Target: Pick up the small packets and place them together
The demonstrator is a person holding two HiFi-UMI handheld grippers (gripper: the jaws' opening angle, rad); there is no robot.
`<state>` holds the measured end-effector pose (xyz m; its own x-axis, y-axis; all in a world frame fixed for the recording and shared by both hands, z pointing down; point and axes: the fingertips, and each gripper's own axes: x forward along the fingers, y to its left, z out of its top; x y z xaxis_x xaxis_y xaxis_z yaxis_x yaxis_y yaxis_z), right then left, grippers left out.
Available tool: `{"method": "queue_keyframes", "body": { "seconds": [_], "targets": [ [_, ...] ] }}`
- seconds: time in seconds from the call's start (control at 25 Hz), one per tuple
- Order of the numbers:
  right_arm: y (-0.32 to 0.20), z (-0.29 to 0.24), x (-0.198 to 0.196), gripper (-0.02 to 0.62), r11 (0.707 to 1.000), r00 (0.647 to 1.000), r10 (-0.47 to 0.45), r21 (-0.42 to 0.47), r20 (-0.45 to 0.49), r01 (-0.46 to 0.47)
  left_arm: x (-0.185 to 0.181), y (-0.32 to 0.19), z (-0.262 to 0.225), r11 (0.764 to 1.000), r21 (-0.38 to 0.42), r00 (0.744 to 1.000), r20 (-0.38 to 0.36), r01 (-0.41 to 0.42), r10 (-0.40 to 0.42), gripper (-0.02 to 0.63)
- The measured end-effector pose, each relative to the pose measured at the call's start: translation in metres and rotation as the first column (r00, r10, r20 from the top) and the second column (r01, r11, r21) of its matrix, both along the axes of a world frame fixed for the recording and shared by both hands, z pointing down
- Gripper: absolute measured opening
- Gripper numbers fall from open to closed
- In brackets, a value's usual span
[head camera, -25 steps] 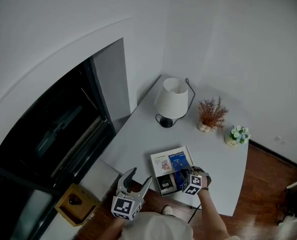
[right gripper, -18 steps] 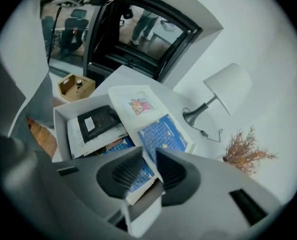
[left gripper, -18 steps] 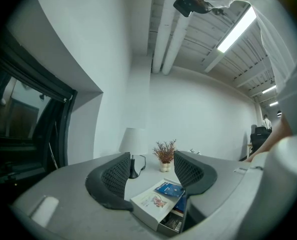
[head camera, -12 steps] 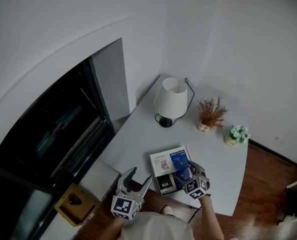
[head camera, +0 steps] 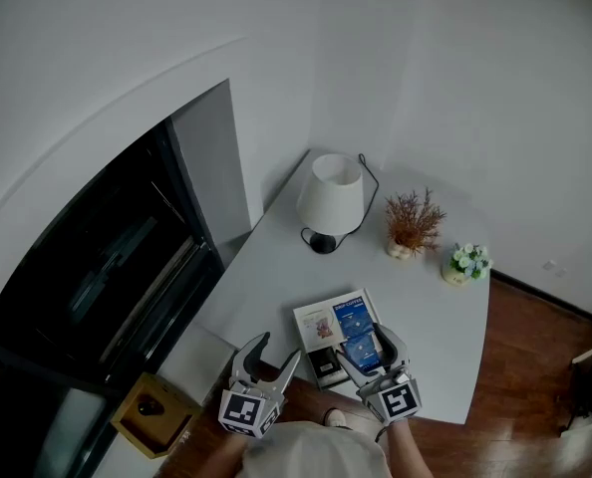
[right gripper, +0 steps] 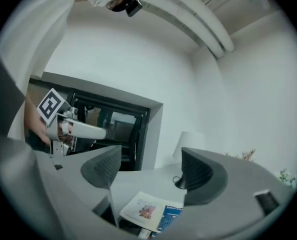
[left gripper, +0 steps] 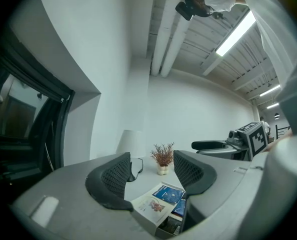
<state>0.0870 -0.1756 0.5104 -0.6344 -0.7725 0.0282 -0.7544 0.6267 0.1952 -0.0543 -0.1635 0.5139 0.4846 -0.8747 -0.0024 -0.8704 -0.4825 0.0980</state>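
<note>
The right gripper [head camera: 366, 345] is seen with jaws apart and closing, nothing clamped, above the blue packets [head camera: 358, 333] laid together by the tabletop's [head camera: 276, 267] near edge; the left gripper [head camera: 276, 349] is held parted and empty by that edge.

A pale table [head camera: 276, 267] is set into a wall corner. Along the far side, L to R, are stood a white-shaded lamp [head camera: 328, 199] w/ dark base and cord, a dried plant [head camera: 411, 225] in a small pot, and a small flower pot [head camera: 465, 264]. Near the front edge a white printed box [head camera: 319, 324] is laid flat. Blue packets [head camera: 354, 319] are laid at its right part, w/ a dark packet [head camera: 324, 364] at its near end.
</note>
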Motion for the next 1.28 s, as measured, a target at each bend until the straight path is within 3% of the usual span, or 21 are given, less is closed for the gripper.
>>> {"method": "queue_keyframes", "body": {
  "seconds": [0.08, 0.12, 0.16, 0.48, 1.28],
  "targets": [
    [0.003, -0.003, 0.009, 0.363, 0.998, 0.997, 0.067, 0.021, 0.026, -0.067, 0.0, -0.002, 0.001, 1.0, 0.002, 1.0, 0.004, -0.003, 0.003, 0.264],
    [0.004, -0.003, 0.014, 0.301, 0.995, 0.995, 0.1, 0.022, 0.031, -0.101, 0.0, -0.002, 0.002, 1.0, 0.002, 1.0, 0.006, -0.005, 0.005, 0.264],
    [0.005, -0.001, 0.019, 0.284, 0.992, 0.991, 0.128, 0.015, 0.029, -0.128, 0.001, -0.003, 0.003, 1.0, 0.001, 1.0, 0.007, -0.008, 0.008, 0.264],
    [0.007, 0.015, 0.046, 0.282, 0.973, 0.973, 0.219, -0.089, 0.069, -0.213, 0.013, -0.006, 0.005, 0.999, 0.0, 0.999, 0.021, -0.047, 0.047, 0.262],
    [0.007, 0.018, 0.045, 0.282, 0.977, 0.979, 0.189, -0.112, 0.08, -0.179, 0.025, -0.003, 0.005, 0.998, -0.002, 0.998, 0.03, -0.056, 0.056, 0.262]
  ]
}}
